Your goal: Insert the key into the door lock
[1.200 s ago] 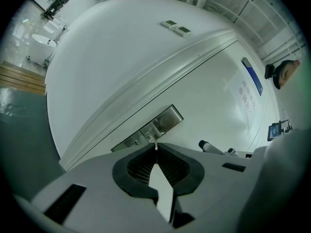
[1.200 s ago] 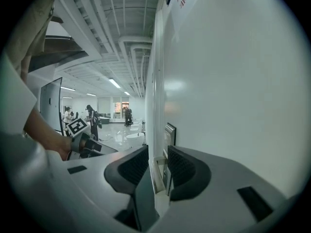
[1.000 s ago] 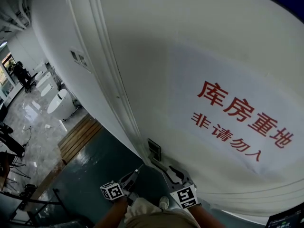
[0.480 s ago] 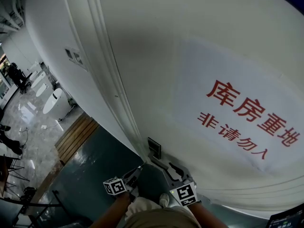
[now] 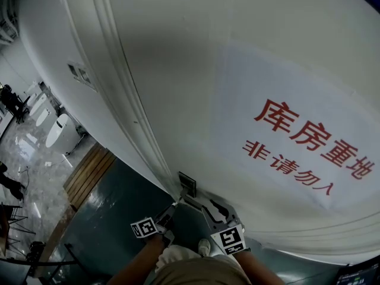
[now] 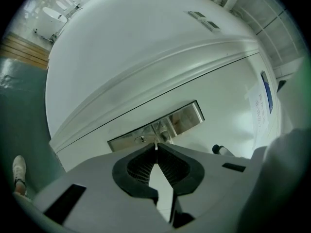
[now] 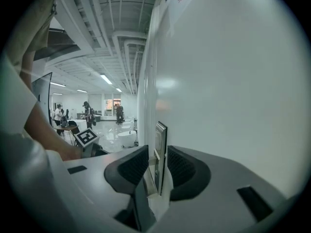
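Jaws of the left gripper [image 6: 156, 149] are pressed together on what looks like the key [image 6: 156, 144], a thin pale sliver at their tip, just below the shiny lock plate [image 6: 160, 125] on the white door [image 6: 223, 96]. The right gripper [image 7: 156, 155] has its jaws spread, with the plate's edge showing between them. The key is not in yet; next its tip likely must line up with the small keyhole [image 6: 141, 139] and push straight in.

The door [image 5: 178, 70] is white, its sign [image 5: 297, 153] lettered red, the lock plate [image 6: 187, 116] silvery, the floor [image 5: 113, 218] dark green.
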The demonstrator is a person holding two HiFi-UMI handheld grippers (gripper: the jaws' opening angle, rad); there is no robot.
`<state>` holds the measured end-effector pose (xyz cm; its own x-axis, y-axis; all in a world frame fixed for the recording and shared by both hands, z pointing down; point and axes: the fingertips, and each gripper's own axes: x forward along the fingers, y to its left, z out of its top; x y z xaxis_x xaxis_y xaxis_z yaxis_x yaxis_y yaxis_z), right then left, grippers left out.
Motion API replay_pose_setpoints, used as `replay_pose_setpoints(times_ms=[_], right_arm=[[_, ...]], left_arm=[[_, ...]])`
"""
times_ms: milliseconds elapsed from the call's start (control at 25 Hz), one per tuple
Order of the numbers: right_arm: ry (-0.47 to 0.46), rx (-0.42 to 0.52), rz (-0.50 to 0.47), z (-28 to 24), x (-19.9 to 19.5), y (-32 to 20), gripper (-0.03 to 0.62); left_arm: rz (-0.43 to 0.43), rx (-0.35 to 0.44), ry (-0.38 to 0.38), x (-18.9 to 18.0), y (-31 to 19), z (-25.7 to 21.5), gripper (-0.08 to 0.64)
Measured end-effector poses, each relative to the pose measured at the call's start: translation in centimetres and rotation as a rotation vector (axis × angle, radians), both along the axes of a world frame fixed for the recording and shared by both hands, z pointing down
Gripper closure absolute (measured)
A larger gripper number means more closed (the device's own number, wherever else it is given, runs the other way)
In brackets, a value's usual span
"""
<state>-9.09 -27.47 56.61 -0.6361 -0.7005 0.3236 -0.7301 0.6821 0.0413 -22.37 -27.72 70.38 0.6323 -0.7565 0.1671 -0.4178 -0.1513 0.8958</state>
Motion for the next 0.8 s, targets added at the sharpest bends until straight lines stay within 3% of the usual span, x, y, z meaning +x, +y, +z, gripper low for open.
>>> replay_pose_setpoints(times_ms=[280, 560, 800], right_arm=[[-0.003, -0.011, -0.012, 0.6, 0.4, 0.3, 0.469], [-0.007, -0.01, -0.026, 0.7, 0.8, 0.4, 0.469], [-0.011, -0.006, -0.038, 0.7, 1.0, 0.7, 0.469]], left_arm=[[-0.044, -0.034, 0.042, 0.2, -1.0, 1.5, 0.529], [-0.109, -0.071, 0.172, 0.9, -1.3, 1.5, 0.529], [-0.131, -0.093, 0.193, 0.8, -1.5, 2.7, 0.529]])
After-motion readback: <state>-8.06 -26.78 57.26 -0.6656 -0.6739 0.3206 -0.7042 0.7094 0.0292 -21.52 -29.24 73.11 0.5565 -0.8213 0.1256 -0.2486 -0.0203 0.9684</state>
